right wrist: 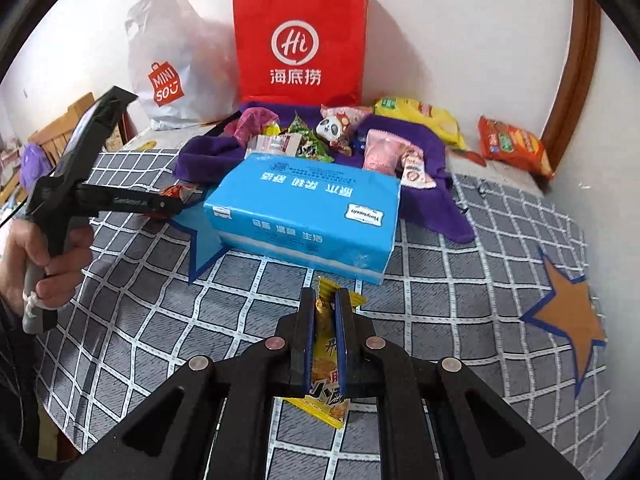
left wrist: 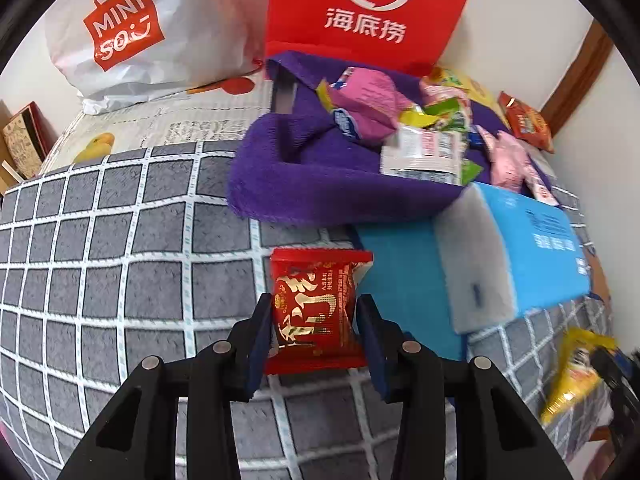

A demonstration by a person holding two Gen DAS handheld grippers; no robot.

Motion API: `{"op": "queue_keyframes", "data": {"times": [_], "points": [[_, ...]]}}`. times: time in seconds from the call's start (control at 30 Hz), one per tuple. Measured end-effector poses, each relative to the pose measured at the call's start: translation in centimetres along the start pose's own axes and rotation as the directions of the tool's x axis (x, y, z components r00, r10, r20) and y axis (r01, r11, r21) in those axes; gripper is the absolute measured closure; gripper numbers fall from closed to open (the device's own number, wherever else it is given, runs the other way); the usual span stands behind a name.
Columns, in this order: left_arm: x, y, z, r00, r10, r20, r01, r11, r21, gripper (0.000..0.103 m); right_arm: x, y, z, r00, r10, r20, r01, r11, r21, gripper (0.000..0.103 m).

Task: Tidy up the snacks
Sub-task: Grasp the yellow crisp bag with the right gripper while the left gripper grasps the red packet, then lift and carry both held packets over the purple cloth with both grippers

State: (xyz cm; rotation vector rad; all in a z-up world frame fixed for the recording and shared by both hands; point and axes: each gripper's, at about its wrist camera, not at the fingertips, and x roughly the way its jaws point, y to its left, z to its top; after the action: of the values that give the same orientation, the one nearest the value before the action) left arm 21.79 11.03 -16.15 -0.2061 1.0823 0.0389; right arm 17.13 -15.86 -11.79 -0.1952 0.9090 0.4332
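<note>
My left gripper is shut on a red snack packet with gold lettering, held just above the grey checked cloth beside a blue star patch. The right wrist view shows the same gripper at the left, in a person's hand. My right gripper is shut on a yellow snack packet, which stands edge-on between the pads in front of the blue tissue pack. Several more snacks lie piled on a purple towel behind the pack.
A red paper bag and a white plastic bag stand against the back wall. An orange packet and a yellow bag lie at the back right. An orange star patch marks the cloth at the right.
</note>
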Motion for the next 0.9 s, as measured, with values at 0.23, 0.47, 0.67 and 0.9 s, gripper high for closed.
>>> {"op": "queue_keyframes", "data": {"times": [0.23, 0.47, 0.67, 0.9], "points": [[-2.6, -1.4, -3.3, 1.0, 0.003, 0.026, -0.004, 0.999, 0.046, 0.064, 0.1, -2.0, -0.8, 0.999, 0.043, 0.011, -0.043, 0.998, 0.052, 0.058], [-1.5, -1.8, -4.6, 0.998, 0.027, 0.062, -0.03, 0.999, 0.038, 0.063, -0.1, -2.0, -2.2, 0.997, 0.076, -0.01, -0.074, 0.988, 0.135, 0.047], [-1.5, -1.9, -4.9, 0.995, 0.019, 0.093, -0.021, 0.999, 0.026, 0.06, 2.6, -1.6, -3.0, 0.997, 0.076, -0.022, -0.068, 0.964, 0.257, 0.047], [-1.3, -2.2, -4.9, 0.994, 0.022, 0.108, -0.025, 0.999, 0.025, 0.053, 4.5, -0.2, -2.5, 0.997, 0.061, -0.055, -0.047, 0.972, 0.231, 0.047]]}}
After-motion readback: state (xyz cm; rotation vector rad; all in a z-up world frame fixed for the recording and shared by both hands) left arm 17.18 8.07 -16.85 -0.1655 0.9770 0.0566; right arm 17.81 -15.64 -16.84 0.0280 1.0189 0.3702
